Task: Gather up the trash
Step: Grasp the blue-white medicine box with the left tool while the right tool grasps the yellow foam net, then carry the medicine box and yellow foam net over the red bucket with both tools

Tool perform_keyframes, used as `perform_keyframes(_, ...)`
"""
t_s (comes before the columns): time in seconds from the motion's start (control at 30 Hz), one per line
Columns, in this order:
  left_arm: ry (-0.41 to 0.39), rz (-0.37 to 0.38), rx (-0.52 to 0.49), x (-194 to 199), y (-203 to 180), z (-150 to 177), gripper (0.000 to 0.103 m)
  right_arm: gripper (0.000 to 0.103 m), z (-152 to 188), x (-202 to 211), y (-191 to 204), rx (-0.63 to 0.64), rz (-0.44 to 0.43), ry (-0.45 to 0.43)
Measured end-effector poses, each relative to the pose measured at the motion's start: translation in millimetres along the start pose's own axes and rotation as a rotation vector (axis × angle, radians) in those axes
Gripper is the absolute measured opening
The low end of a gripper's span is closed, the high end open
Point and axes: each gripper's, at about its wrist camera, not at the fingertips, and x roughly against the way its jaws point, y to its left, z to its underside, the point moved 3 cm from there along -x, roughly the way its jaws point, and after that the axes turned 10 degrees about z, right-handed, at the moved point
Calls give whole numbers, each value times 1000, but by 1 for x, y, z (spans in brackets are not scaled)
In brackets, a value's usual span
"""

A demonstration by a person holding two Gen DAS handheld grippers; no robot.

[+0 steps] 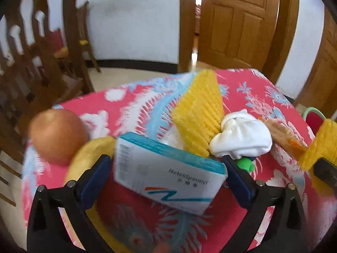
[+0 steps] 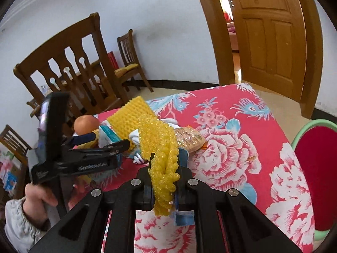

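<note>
Left wrist view, item one: my left gripper [image 1: 166,172], fingers spread wide, with a teal-and-white medicine box [image 1: 168,172] tilted between them. No pad presses on the box that I can see (loose, I judge, as if just let go onto the heap). Behind it lie a yellow foam net [image 1: 198,113], a bundled white cloth [image 1: 242,139] and a crinkled snack wrapper [image 1: 284,135], all bunched together on the red floral tablecloth [image 1: 263,88], which I take for a gathering pile. An apple [image 1: 56,135] sits at the left, touching a yellow plate rim [image 1: 88,154], apart from the rubbish since it is not trash.

Right wrist view, item two: my right gripper [image 2: 165,187], fingers clamped narrow on a second yellow foam net [image 2: 160,145], which stands up from the grip, lifted off the cloth so it can be carried. A red stool [image 2: 316,179] stands at the right. No bin shows in either view.
</note>
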Motion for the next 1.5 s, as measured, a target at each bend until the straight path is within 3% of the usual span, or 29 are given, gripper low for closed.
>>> perform_keyframes(0.03, 3, 32, 16, -3, 2, 1, 97, 12, 1, 1, 1, 1, -1, 0)
perform_keyframes(0.3, -37, 100, 60, 21, -3, 5, 95, 13, 3, 6, 3, 14, -1, -12)
perform_keyframes(0.63, -144, 172, -47, 82, -71, -7, 96, 13, 1, 19, -13, -48, -39, -44)
perform_keyframes(0.93, -131, 206, -75, 72, -114, -6, 96, 14, -2, 40, -54, -173, -146, -78)
perform_keyframes(1.03, -117, 216, -84, 65, -126, -4, 96, 14, -1, 50, -69, -200, -143, -99)
perform_keyframes(1.27, -107, 266, -108, 54, -165, 0, 96, 14, 10, 72, -117, -276, -103, -139)
perform_keyframes(1.5, -95, 333, -146, 34, -219, 2, 96, 15, 28, 92, -145, -121, 177, -192)
